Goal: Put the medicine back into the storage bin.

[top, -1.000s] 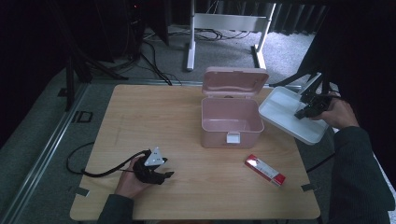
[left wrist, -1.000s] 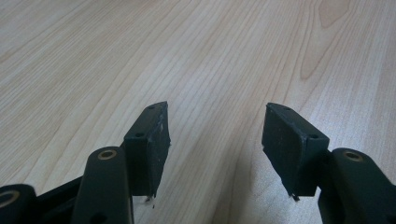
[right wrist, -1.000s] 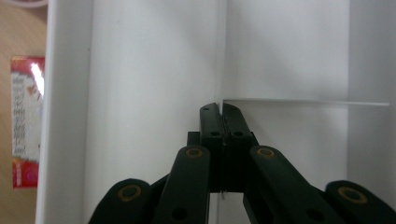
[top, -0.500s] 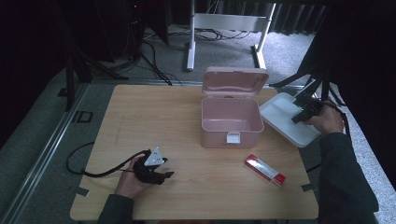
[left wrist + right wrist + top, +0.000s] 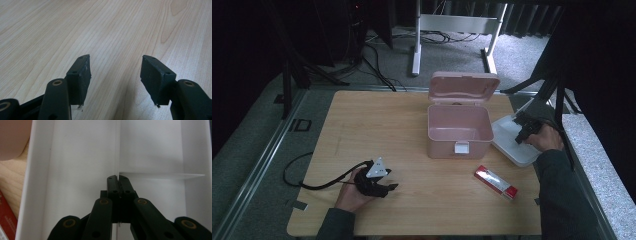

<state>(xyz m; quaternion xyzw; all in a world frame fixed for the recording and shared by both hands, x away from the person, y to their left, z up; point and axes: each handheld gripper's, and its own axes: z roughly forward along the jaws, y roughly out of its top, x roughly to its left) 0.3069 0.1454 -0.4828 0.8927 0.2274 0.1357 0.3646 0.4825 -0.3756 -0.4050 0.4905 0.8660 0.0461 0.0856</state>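
At the right edge of the table, your right gripper [image 5: 117, 178] was clenched on the thin divider wall of the white tray [image 5: 507, 140], its jaws pressed together over that upright partition where a cross partition met it. You held the tray low at the table's right side, just beside the open pink box [image 5: 459, 131]; whether it rested flat on the wood you could not tell from above. A red-and-white packet [image 5: 496, 182] lay on the table [image 5: 377, 125] in front of the box, near the tray's corner. Well apart, at the near left, your left gripper [image 5: 115, 75] sat low over bare wood with its jaws released and nothing between them, its cable [image 5: 307, 182] trailing off toward the table's left edge. The box's lid stood upright behind it.
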